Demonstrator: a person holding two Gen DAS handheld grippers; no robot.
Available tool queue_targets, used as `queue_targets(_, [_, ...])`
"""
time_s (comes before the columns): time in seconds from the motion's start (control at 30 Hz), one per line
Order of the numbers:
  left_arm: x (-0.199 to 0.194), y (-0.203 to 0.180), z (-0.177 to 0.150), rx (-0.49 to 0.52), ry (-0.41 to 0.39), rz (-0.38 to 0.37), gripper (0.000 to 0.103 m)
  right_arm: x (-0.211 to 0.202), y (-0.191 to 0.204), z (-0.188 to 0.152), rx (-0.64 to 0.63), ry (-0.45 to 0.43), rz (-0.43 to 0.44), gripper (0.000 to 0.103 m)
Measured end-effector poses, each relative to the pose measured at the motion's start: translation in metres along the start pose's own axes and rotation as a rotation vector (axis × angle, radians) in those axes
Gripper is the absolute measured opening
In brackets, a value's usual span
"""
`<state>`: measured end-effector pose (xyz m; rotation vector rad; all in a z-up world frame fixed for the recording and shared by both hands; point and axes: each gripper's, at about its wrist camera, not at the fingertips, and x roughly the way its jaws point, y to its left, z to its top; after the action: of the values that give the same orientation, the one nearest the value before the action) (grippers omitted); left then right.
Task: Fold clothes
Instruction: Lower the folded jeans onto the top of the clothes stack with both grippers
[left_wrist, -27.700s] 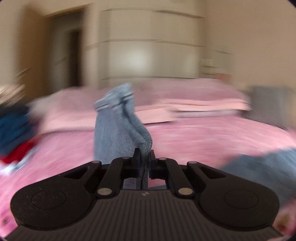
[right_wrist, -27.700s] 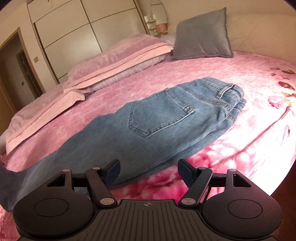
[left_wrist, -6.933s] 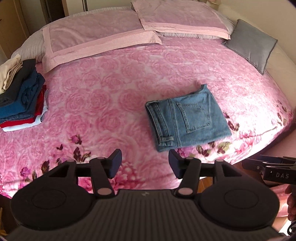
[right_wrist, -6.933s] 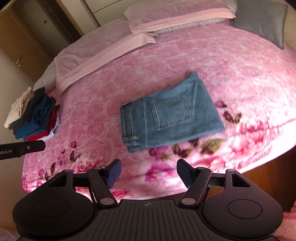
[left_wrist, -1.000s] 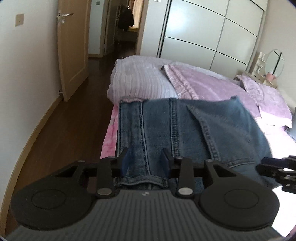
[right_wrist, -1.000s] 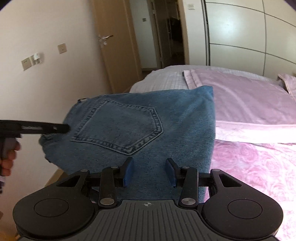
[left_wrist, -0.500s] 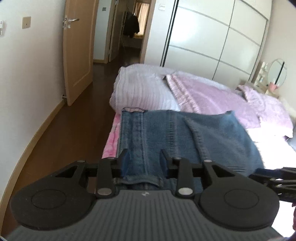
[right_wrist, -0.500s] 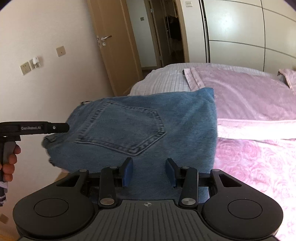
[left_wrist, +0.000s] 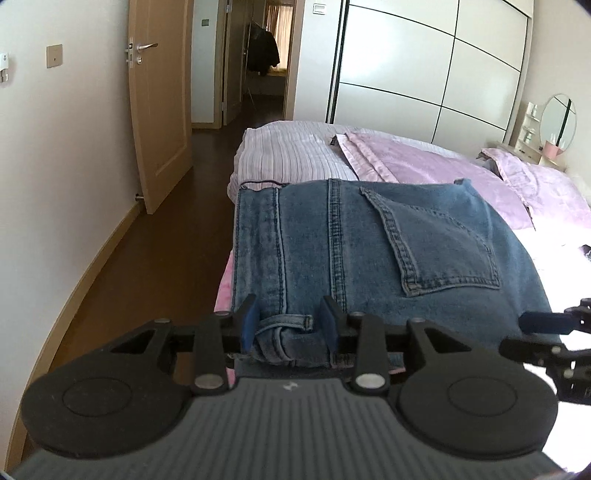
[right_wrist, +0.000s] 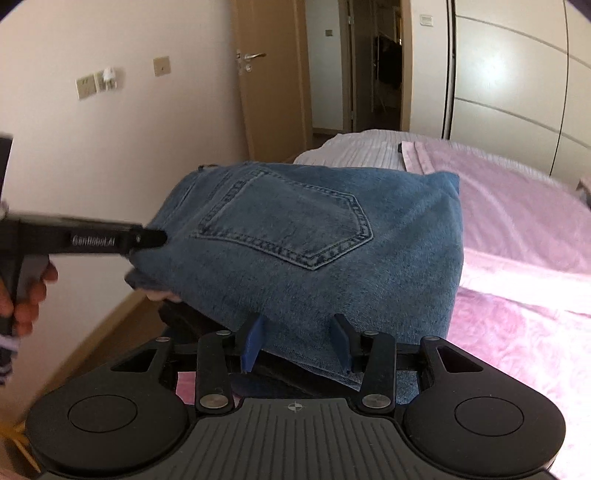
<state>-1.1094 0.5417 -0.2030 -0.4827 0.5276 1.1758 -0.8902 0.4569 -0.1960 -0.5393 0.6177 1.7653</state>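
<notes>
The folded blue jeans (left_wrist: 369, 251) lie flat with a back pocket facing up, at the bed's left end. My left gripper (left_wrist: 290, 323) has its fingers around the waistband end, closed on the thick fold. My right gripper (right_wrist: 297, 341) grips the near edge of the same jeans (right_wrist: 314, 240). The left gripper also shows side-on in the right wrist view (right_wrist: 147, 238), touching the jeans' left edge. The right gripper's tip shows at the right edge of the left wrist view (left_wrist: 546, 321). What lies under the jeans is hidden.
The bed has a pink floral cover (right_wrist: 517, 332) and pink pillows (left_wrist: 424, 162). A striped quilt (left_wrist: 291, 155) lies at its far end. Dark wood floor (left_wrist: 155, 240), a wall and an open door (left_wrist: 159, 103) are to the left. White wardrobes (left_wrist: 424, 74) stand behind.
Both grippers have carried the jeans slightly forward and lower. The jeans now look flatter and closer in both views. The grips have not changed.
</notes>
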Motion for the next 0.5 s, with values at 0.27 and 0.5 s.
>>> queue_targets(0.27, [-0.016,-0.002,0.011,-0.012,-0.020,-0.002,0.031,-0.021,-0.011,0.007,0.076,-0.078,-0.054,0.043])
queue_targets(0.5, [-0.034,0.001,0.018,-0.032,-0.037,0.003,0.034,-0.040,-0.039,0.009,0.233,-0.112,-0.098,0.043])
